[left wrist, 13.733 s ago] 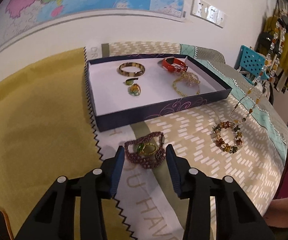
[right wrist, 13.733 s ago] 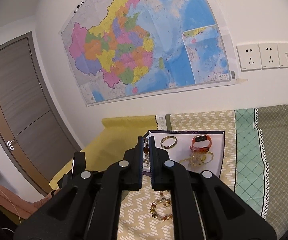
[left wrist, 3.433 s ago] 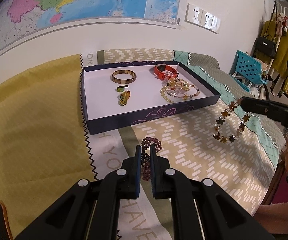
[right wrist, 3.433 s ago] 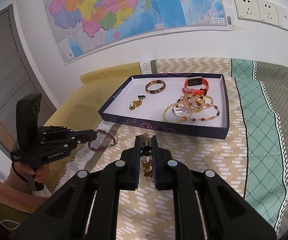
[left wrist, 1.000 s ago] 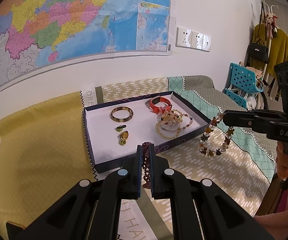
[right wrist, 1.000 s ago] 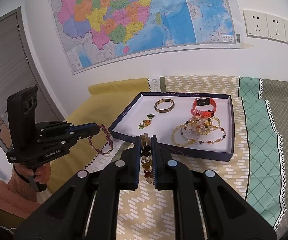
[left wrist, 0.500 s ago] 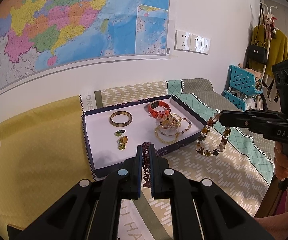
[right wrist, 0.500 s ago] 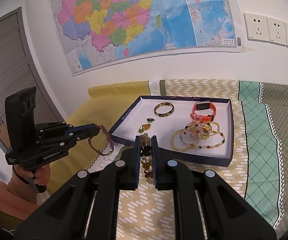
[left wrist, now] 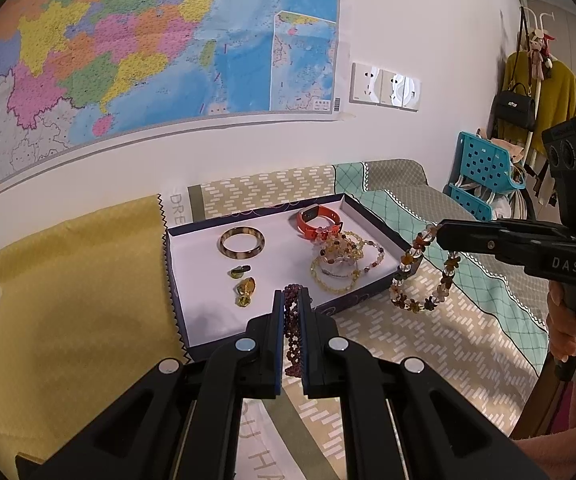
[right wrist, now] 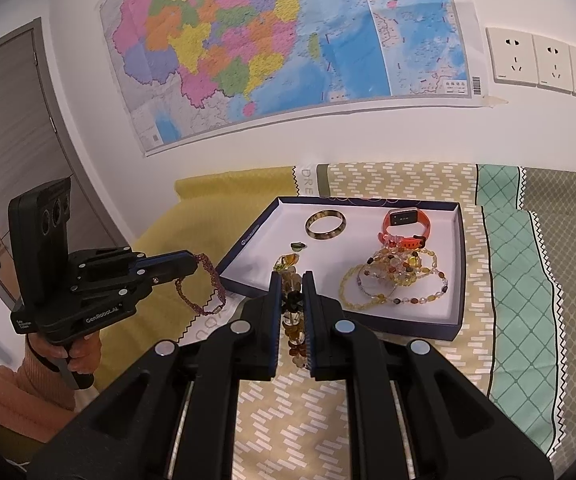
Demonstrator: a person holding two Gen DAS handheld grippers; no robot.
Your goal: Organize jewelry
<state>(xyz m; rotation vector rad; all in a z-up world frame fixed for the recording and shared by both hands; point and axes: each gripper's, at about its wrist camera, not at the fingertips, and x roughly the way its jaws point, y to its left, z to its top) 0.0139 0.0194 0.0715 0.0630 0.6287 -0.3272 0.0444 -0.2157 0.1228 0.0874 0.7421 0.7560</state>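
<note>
The left gripper (left wrist: 291,300) held its jaws pinched on a dark purple beaded bracelet (left wrist: 291,328), which hung above the bed (left wrist: 427,360) just short of the jewelry box (left wrist: 192,312). The right gripper (right wrist: 291,284) had its jaws clamped on an amber flower-bead bracelet (left wrist: 421,276), dangling beside the box's right wall.
</note>
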